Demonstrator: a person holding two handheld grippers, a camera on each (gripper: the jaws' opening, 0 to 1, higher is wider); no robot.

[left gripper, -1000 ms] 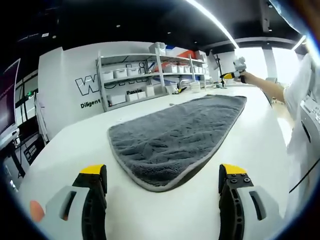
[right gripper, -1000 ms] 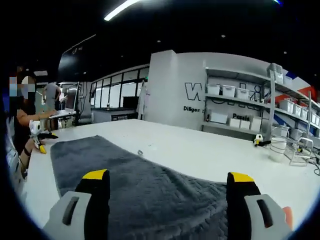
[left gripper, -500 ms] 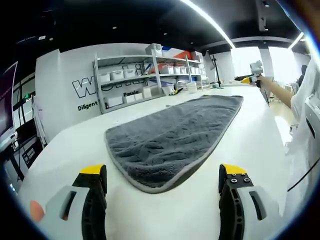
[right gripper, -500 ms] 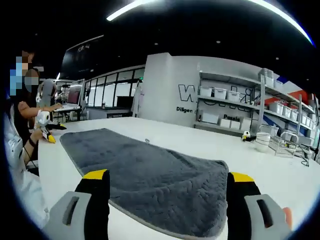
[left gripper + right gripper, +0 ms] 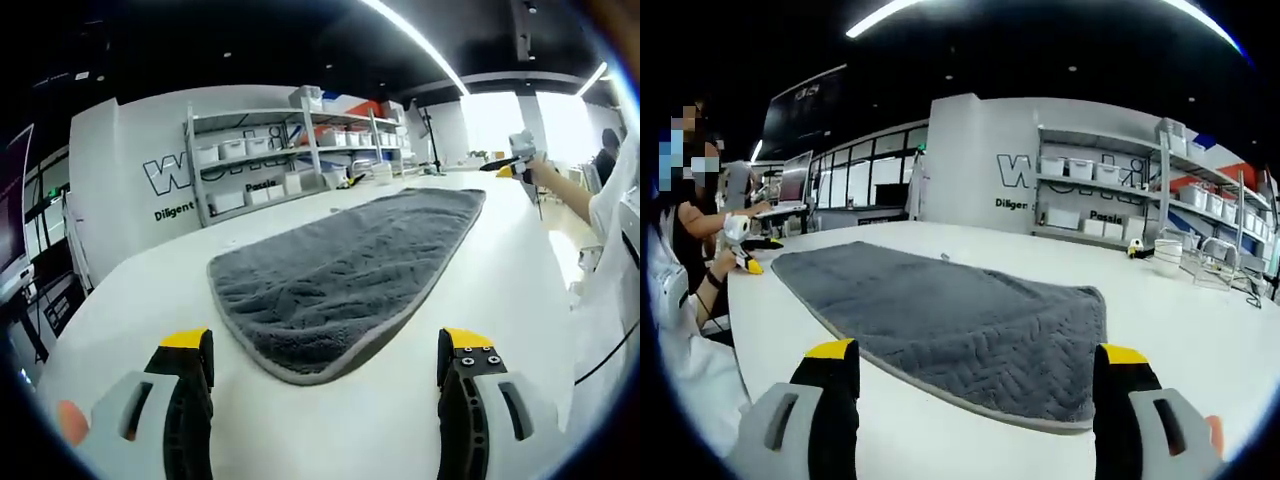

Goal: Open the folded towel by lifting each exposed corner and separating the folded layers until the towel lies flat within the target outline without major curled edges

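In the left gripper view, the left gripper point(image 5: 327, 375) hangs over a white worktop point(image 5: 130, 300) with its fingers point(image 5: 187, 395) wide apart and nothing between them. The grey towel point(image 5: 340, 270) lies spread on the worktop just ahead of the fingertips, its rounded near edge centred between them but apart from both. It runs away towards the far right, with a paler hem round its border and a pressed herringbone pattern in the pile. At its far end the right gripper point(image 5: 520, 152) is held up above the worktop in a person's hand, beside a white sleeve point(image 5: 610, 210).

In the right gripper view, the right gripper's fingers point(image 5: 836, 400) also stand wide apart and empty. The towel point(image 5: 960, 320) lies flat ahead of them, its near edge crossing between the fingertips without touching either, its long body stretching to the far left. There the left gripper point(image 5: 745, 262) shows small, near that end of the towel, with the person seated behind it. A white cup point(image 5: 1167, 256) and a small yellow-and-black thing point(image 5: 1134, 250) stand on the worktop beyond the right finger.

The room is dim above, lit by a long ceiling strip point(image 5: 420, 40). A white wall with dark lettering point(image 5: 165, 180) stands behind metal shelves point(image 5: 290, 160) that carry white bins. Glazed partitions point(image 5: 865, 185) run along the far left of the right gripper view.
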